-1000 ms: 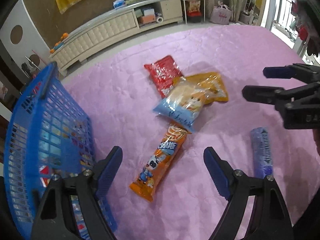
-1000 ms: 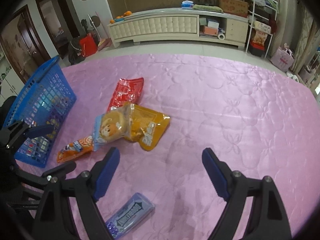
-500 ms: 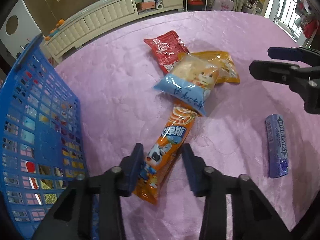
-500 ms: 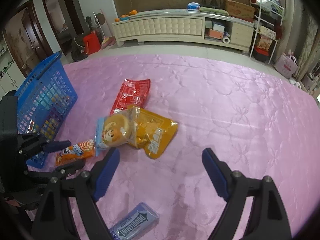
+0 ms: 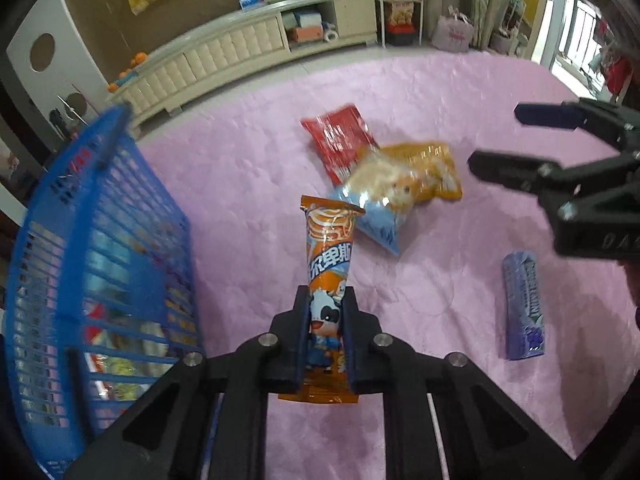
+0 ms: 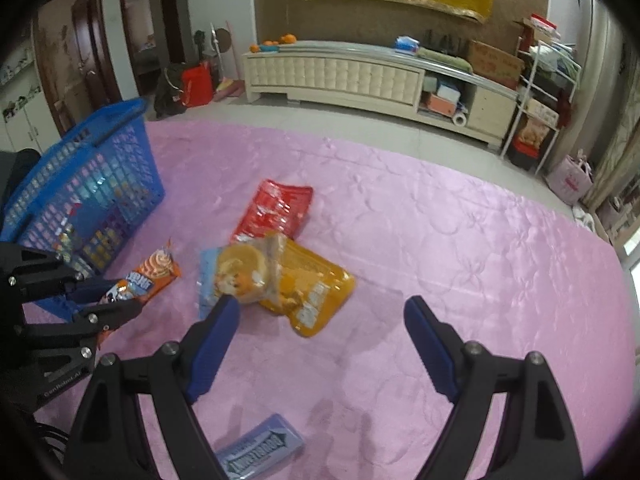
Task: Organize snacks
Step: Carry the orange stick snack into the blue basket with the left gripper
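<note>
My left gripper [image 5: 325,300] is shut on a long orange snack pack [image 5: 329,248] and holds it lifted off the pink cloth; it also shows in the right wrist view [image 6: 148,276]. A blue basket [image 5: 92,240] holding several snacks stands to its left. A light-blue bread pack [image 5: 380,204], a yellow pack [image 5: 436,168] and a red pack [image 5: 340,136] lie overlapped in the middle. A purple gum pack [image 5: 522,308] lies at right. My right gripper [image 6: 320,312] is open and empty, above the cloth near the yellow pack [image 6: 316,292].
The pink quilted cloth [image 6: 460,240] covers the whole work surface. Beyond its far edge is bare floor, a long cream cabinet [image 6: 352,76] and a white shelf rack [image 6: 536,92]. The basket [image 6: 80,192] stands at the cloth's left edge.
My left gripper closed on the orange pack and lifted it off the cloth, pulling it out from under the bread pack. The right gripper stayed open and shifted slightly.
</note>
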`<state>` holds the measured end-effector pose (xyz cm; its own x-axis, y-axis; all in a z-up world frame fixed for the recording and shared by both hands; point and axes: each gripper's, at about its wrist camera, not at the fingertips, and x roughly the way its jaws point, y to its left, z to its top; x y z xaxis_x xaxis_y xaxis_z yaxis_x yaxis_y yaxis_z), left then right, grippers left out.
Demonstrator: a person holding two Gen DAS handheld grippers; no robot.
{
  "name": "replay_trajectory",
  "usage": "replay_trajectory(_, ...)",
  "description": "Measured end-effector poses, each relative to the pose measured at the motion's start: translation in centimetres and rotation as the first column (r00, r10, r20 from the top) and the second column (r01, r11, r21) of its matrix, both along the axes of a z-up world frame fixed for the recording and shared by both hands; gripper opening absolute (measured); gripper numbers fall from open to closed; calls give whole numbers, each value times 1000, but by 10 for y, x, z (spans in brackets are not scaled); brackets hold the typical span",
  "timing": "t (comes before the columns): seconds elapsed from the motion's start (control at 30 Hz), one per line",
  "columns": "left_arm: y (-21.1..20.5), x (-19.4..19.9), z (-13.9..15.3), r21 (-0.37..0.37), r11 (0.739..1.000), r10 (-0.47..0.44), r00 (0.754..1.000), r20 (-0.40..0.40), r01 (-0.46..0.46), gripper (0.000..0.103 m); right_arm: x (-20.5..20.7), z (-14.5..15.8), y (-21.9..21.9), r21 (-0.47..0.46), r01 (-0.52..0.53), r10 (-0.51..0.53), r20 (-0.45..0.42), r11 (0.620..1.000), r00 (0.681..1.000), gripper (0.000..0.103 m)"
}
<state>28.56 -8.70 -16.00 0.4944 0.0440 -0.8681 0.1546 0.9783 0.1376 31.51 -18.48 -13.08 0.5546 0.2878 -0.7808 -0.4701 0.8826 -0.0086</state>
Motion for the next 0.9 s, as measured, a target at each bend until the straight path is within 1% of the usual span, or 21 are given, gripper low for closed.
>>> replay_trajectory(0.1, 3, -5, 15, -2, 1000, 15, 999, 37, -15, 13, -1, 3, 9, -14, -23, 23, 9, 1000, 1000, 88)
replay_trajectory(0.13, 5, -7, 21, -9, 1000, 23, 998, 52, -23, 13, -1, 4, 13, -10, -25, 25, 7, 1000, 1000, 89)
replay_trajectory(0.2, 10, -10, 34, -21, 999, 33, 996, 82, -31, 13, 0, 5, 20, -4, -33, 33, 7, 999, 999, 97)
replay_trajectory(0.27, 17, -12, 46, -27, 999, 35, 993, 116, -32, 13, 3, 3, 26, -25, -32, 32, 6, 999, 999, 97)
replay_trajectory(0.4, 31, -19, 73, -53, 998, 48, 982, 183, -39, 13, 13, -11, 37, -40, -48, 46, -60, 998, 997, 99)
replay_trajectory(0.47, 45, -25, 90, -72, 995, 77, 970, 230, -62, 13, 22, -22, 45, -50, -64, 58, -104, 997, 993, 99)
replay_trajectory(0.6, 75, -39, 115, -110, 987, 145, 942, 302, -117, 13, 32, -37, 64, -59, -83, 73, -156, 995, 985, 99)
replay_trajectory(0.67, 92, -43, 125, -122, 982, 177, 932, 317, -145, 13, 33, -42, 73, -73, -100, 88, -159, 992, 983, 99)
replay_trajectory(0.73, 107, -45, 129, -123, 977, 205, 926, 317, -174, 13, 37, -47, 83, -76, -110, 95, -174, 991, 980, 99)
replay_trajectory(0.8, 126, -46, 129, -128, 974, 219, 929, 300, -188, 13, 39, -50, 89, -80, -108, 93, -179, 991, 979, 99)
replay_trajectory(0.87, 143, -45, 121, -160, 962, 256, 930, 263, -219, 13, 40, -50, 93, -68, -103, 91, -162, 992, 983, 99)
replay_trajectory(0.9, 151, -46, 117, -173, 956, 276, 930, 244, -239, 13, 41, -51, 95, -58, -104, 93, -169, 993, 981, 99)
